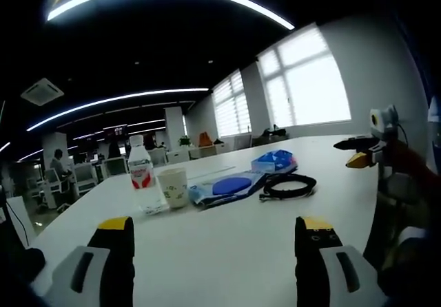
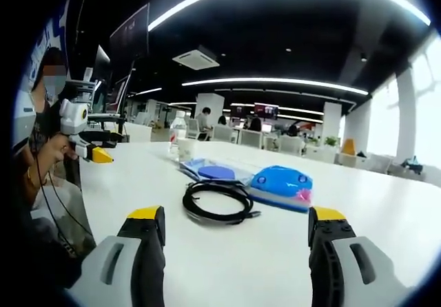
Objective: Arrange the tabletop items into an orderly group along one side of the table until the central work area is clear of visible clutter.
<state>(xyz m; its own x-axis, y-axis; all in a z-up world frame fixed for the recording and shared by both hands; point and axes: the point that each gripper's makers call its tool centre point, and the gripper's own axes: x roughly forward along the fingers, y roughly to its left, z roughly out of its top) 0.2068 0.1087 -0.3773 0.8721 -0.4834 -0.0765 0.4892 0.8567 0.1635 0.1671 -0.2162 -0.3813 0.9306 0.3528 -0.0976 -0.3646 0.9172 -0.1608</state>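
Five items sit grouped on the white table (image 1: 227, 252): a clear plastic water bottle with a red label (image 1: 140, 171), a white paper cup with a green print (image 1: 173, 186), a flat clear sleeve holding a round blue disc (image 1: 227, 186), a blue moulded plastic case with a pink edge (image 2: 281, 186) and a coiled black cable (image 2: 216, 204); in the left gripper view they run across the middle of the frame, bottle at left, cable toward the right; in the right gripper view the cable lies at centre, the case just right of it, the sleeve, cup and bottle behind at upper left.

Both tongs stand spread and hold nothing; the left gripper (image 1: 215, 241) hangs over bare tabletop short of the cup; the right gripper (image 2: 238, 235) hangs just short of the cable.

Likely trouble: the tall narrow bottle could tip if nudged high, and might take the light cup with it; the slack coil could spring open when lifted by one loop and drag across the centre; the thin sleeve lies flat and may resist a pinch, sliding instead.
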